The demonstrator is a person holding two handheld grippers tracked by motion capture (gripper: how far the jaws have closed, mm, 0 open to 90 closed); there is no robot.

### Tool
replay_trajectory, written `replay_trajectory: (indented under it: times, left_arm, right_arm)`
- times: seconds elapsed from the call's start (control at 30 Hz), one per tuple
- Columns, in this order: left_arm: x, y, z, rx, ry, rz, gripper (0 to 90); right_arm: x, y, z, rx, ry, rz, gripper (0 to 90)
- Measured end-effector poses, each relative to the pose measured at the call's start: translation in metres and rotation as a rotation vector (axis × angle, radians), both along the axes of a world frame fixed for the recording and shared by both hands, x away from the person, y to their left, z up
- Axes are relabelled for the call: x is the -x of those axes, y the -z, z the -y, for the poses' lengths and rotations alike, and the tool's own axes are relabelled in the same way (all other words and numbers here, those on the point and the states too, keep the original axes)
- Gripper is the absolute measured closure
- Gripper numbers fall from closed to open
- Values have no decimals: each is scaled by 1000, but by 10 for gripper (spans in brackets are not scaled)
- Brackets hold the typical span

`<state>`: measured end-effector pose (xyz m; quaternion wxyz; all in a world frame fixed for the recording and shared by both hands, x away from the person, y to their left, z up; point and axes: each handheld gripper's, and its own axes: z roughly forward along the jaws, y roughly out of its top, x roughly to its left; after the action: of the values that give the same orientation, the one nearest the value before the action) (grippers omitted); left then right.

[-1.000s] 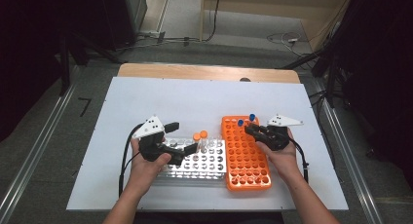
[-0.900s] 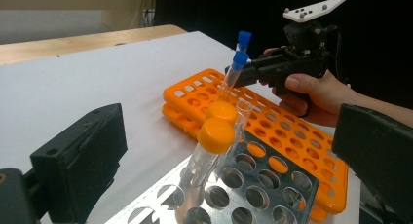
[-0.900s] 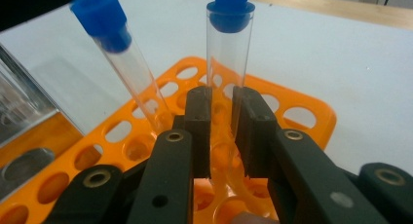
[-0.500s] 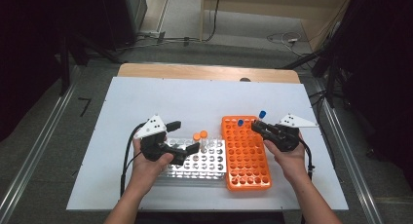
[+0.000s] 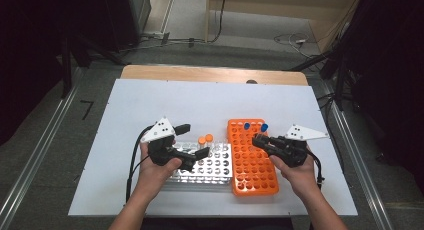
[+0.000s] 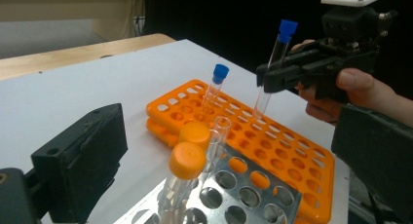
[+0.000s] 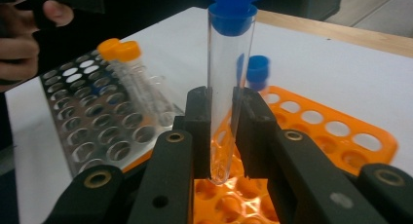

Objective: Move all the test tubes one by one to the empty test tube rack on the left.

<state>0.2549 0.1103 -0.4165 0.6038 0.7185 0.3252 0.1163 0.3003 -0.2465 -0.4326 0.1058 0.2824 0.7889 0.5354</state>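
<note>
My right gripper (image 5: 258, 139) is shut on a clear blue-capped tube (image 7: 228, 78), gripped near its lower end. The tube (image 6: 272, 63) hangs upright, its bottom clear of the orange rack (image 5: 255, 175). A second blue-capped tube (image 6: 214, 87) stands in that rack's far end. My left gripper (image 5: 192, 140) stands open over the metal rack (image 5: 210, 172), and its wide-apart fingers (image 6: 83, 156) touch nothing. Two orange-capped tubes (image 6: 187, 160) and an uncapped clear tube (image 6: 221, 126) stand in the metal rack's far corner.
Both racks sit side by side near the front of a white table (image 5: 165, 100), the metal one left of the orange one (image 7: 341, 131). A wooden strip (image 5: 210, 74) borders the table's far edge. Dark floor with cables lies beyond.
The right gripper has risen and drifted a little right, carrying the blue-capped tube up off the orange rack. The left gripper has stayed over the metal rack.
</note>
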Motion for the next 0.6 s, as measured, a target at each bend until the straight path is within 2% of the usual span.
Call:
replay_trajectory:
  times: [0.37, 0.6]
  left_arm:
    - [4, -3, 9, -4, 25, 5, 1]
    - [7, -7, 19, -22, 8, 11, 73]
  right_arm:
    - [17, -4, -26, 3, -105, -10, 746]
    - [24, -6, -37, 0, -145, -11, 746]
